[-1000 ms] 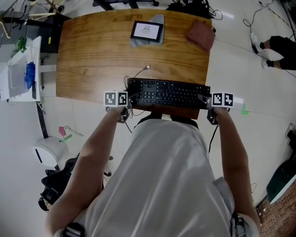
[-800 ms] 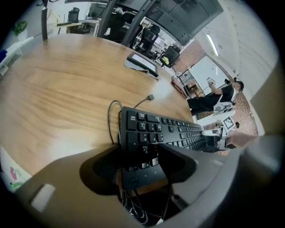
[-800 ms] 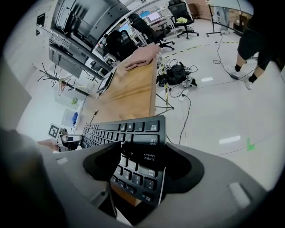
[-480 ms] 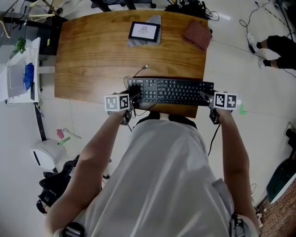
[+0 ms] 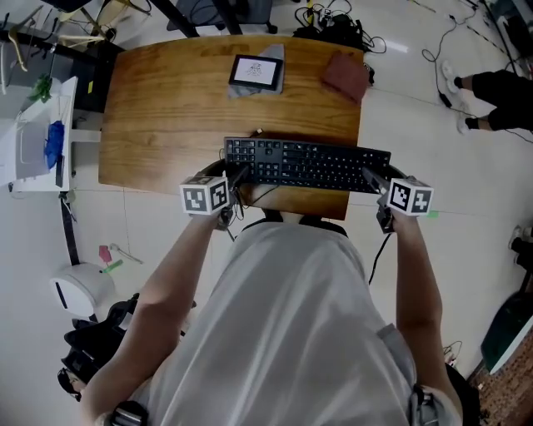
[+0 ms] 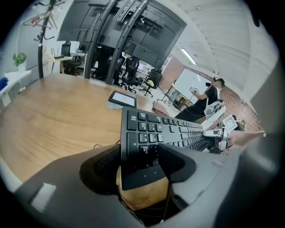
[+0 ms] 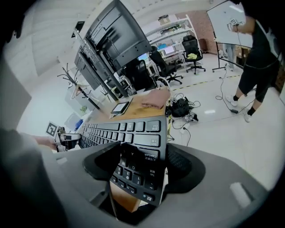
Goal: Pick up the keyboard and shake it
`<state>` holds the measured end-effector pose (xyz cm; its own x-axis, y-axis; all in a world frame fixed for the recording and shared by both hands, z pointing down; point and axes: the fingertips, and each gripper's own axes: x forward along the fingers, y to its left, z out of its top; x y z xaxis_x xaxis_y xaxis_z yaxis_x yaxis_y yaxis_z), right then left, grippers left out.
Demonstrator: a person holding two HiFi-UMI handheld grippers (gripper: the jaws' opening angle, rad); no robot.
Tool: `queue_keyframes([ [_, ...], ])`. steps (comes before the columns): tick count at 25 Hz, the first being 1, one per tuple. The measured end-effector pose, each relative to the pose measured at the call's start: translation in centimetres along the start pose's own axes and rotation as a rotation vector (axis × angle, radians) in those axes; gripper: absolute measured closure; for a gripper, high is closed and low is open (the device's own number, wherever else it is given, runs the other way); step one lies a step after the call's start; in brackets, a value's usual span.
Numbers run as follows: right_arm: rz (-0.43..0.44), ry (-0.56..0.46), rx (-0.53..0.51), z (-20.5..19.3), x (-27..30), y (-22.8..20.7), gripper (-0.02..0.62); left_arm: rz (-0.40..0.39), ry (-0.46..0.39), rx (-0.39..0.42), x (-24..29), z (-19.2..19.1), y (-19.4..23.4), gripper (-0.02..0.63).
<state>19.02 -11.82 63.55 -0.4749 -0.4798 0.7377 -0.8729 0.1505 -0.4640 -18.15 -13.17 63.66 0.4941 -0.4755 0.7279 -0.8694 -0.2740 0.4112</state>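
Against a second before, the keyboard [image 5: 304,164] had come up off the wooden worktop [image 5: 166,108] – it looked wider in the head view, and its right end now hung out past the worktop's edge over the floor [image 5: 441,133]. It stayed level, long side running left to right, above the near edge. The marker cubes had tipped and turned with the lift.

The left gripper [image 5: 236,176] had its fingers clamped on the keyboard's left end, the number-pad end, as its own view showed. The right gripper [image 5: 372,179] had its fingers clamped on the other end, by the Caps Lock key. The keyboard's cable trailed down beneath it.

Farther back on the worktop lay a tablet [image 5: 256,72] on a grey cloth [image 5: 279,52], and near the far right corner a reddish-brown pad [image 5: 346,76] – both well apart from the keyboard. The floor was pale and glossy. A tangle of cables [image 5: 333,18] sat beyond the far edge, a white shelf unit [image 5: 33,137] stood at the left, and a person in black [image 5: 491,87] stood at the right.
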Motion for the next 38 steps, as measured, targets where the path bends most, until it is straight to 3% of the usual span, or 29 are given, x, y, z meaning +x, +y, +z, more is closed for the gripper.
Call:
queue_keyframes([
  [10, 0.006, -0.252, -0.111, 6.6, -5.1, 1.9, 0.291, -0.03, -0.24, 0.16, -2.8, 7.8, -3.7, 0.342],
  [20, 0.005, -0.46, -0.189, 10.5, -10.1, 5.0, 0.288, -0.052, -0.431, 0.295, -7.4, 13.6, -6.6, 0.342],
  [29, 0.026, -0.685, -0.315, 15.3, -15.2, 8.1, 0.288, -0.057, -0.653, 0.415, -12.5, 18.9, -9.6, 0.342],
  [38, 0.043, -0.869, -0.45, 20.5, -20.3, 12.2, 0.288, -0.057, -0.862, 0.487, -17.8, 23.6, -11.9, 0.342],
])
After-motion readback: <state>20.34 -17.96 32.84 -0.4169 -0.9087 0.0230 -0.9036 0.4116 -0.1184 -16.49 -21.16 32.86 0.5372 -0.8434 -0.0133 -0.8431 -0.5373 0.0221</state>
